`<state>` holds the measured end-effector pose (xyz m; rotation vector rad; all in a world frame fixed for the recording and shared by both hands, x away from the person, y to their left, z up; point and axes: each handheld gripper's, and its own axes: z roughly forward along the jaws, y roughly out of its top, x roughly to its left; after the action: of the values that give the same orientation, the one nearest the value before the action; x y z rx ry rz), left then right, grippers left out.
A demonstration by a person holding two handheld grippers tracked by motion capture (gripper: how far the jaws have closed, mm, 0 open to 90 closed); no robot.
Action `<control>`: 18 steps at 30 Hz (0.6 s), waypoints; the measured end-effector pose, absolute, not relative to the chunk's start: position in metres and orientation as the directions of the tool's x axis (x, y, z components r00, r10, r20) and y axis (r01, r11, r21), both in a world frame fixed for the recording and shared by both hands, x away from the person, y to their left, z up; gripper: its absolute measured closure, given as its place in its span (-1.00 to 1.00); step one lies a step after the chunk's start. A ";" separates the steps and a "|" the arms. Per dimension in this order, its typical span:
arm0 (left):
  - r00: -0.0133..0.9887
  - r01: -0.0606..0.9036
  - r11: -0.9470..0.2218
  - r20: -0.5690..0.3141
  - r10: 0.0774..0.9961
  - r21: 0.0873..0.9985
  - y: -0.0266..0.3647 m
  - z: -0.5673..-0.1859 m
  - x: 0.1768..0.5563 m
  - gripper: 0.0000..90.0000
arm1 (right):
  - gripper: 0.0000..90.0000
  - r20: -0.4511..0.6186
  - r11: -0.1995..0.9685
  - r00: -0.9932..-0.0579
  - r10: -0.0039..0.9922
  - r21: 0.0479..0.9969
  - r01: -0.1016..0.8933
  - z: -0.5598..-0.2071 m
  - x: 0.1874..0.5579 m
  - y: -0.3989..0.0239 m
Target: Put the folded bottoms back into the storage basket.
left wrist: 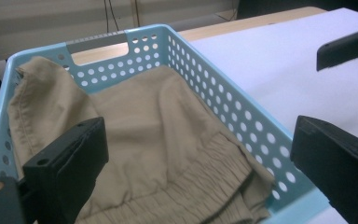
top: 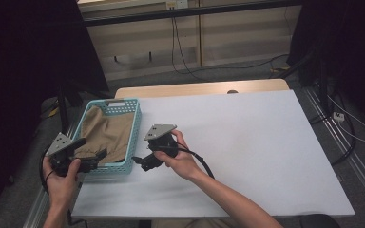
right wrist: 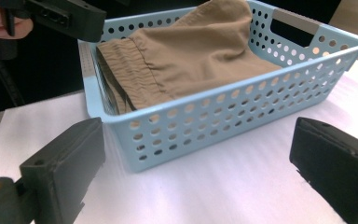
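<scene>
A light blue perforated basket [top: 136, 135] [left wrist: 223, 100] [right wrist: 261, 100] stands at the left of the white table [top: 252, 142]. A folded tan garment [top: 107, 133] [left wrist: 158, 121] [right wrist: 200, 51] with an elastic waistband lies inside it. My left gripper [top: 91, 149] [left wrist: 198, 140] is open over the basket's near left corner, its jaws spread above the garment and touching nothing. My right gripper [top: 141, 163] [right wrist: 196, 140] is open just to the right of the basket's near right corner, low over the table and facing the basket's side wall.
The basket sits close to the table's left edge. A wooden strip [top: 204, 89] runs along the table's back. Cables [top: 347, 128] lie on the floor to the right, and dark curtains hang at both sides. The right gripper's cable [top: 202, 161] trails on the table.
</scene>
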<state>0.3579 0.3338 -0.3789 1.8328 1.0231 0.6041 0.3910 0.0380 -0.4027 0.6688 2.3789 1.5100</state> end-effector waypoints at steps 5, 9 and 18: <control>0.535 0.403 -0.231 -0.024 0.844 0.886 0.328 -0.382 0.347 -0.90 | -0.93 0.037 0.367 -0.862 0.506 0.895 0.253 -0.406 0.387 0.030; 0.555 0.402 -0.238 -0.029 0.831 0.884 0.323 -0.382 0.340 -0.90 | -0.93 0.040 0.362 -0.856 0.515 0.895 0.260 -0.408 0.384 0.023; 0.578 0.395 -0.245 -0.032 0.815 0.885 0.310 -0.388 0.331 -0.90 | -0.93 0.032 0.354 -0.842 0.538 0.898 0.260 -0.409 0.378 0.005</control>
<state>0.3314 0.3100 -0.3880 1.8564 0.9822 0.5536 0.3775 0.0045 -0.4085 0.7122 2.3509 1.4846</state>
